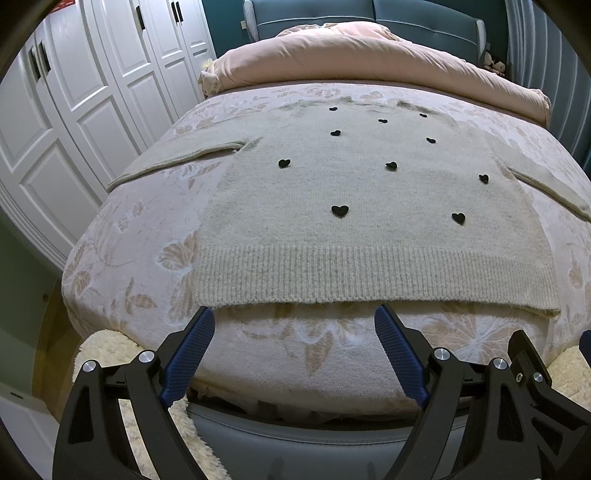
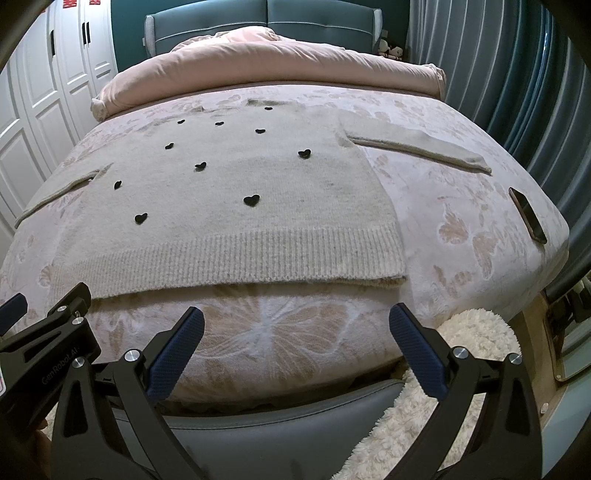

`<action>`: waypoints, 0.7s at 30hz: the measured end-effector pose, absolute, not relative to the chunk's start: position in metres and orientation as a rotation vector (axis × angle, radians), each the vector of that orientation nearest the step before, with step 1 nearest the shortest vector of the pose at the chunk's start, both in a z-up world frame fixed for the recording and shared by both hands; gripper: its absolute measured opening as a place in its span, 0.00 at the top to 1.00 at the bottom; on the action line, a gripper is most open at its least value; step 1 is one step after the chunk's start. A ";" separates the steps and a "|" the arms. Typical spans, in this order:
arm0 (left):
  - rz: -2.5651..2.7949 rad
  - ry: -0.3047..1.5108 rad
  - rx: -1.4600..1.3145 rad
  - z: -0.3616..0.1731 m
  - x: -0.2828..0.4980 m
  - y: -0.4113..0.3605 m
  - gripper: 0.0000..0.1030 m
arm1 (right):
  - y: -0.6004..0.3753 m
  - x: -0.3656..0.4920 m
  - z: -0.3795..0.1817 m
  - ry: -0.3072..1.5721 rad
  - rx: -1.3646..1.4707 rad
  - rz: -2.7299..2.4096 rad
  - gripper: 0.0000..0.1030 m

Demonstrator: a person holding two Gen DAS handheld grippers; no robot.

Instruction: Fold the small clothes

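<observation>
Your sweater [image 1: 369, 206] is lying flat on the bed [image 1: 140, 266], hem toward you, sleeves spreading to either side. Behind it the rolled duvet [image 1: 369, 55] is sitting before the headboard [image 1: 369, 14]. A phone [image 2: 526, 214] is lying right of the sweater, near the bed's edge. A wardrobe [image 1: 74, 92] is standing left.

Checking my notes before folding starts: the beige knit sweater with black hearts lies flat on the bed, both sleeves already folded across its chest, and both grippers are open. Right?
Not quite. The beige knit sweater with black hearts lies flat, but both sleeves spread outward, as the right wrist view shows. Both the left gripper and right gripper are open.
</observation>
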State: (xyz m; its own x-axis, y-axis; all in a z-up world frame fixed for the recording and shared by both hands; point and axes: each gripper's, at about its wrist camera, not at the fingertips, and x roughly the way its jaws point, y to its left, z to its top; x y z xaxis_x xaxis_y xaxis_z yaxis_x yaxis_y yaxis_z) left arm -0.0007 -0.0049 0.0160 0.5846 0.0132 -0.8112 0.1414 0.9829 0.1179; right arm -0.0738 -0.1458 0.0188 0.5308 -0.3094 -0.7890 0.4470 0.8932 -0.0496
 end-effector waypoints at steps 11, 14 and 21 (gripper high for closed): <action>-0.075 0.945 0.178 0.016 -0.001 -0.005 0.18 | -0.146 -0.073 0.019 0.907 0.167 -0.453 0.05; -0.075 0.945 0.180 0.016 -0.001 -0.005 0.18 | -0.146 -0.074 0.016 0.909 0.167 -0.454 0.05; -0.075 0.948 0.180 0.014 -0.001 -0.005 0.18 | -0.146 -0.074 0.012 0.916 0.172 -0.456 0.05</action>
State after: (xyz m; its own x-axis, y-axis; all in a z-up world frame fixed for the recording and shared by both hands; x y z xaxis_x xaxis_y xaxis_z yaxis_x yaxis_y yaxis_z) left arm -0.0014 -0.0051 0.0143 0.5822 0.0149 -0.8129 0.1428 0.9824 0.1203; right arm -0.0743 -0.1457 0.0124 0.5223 -0.3064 -0.7958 0.4501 0.8917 -0.0479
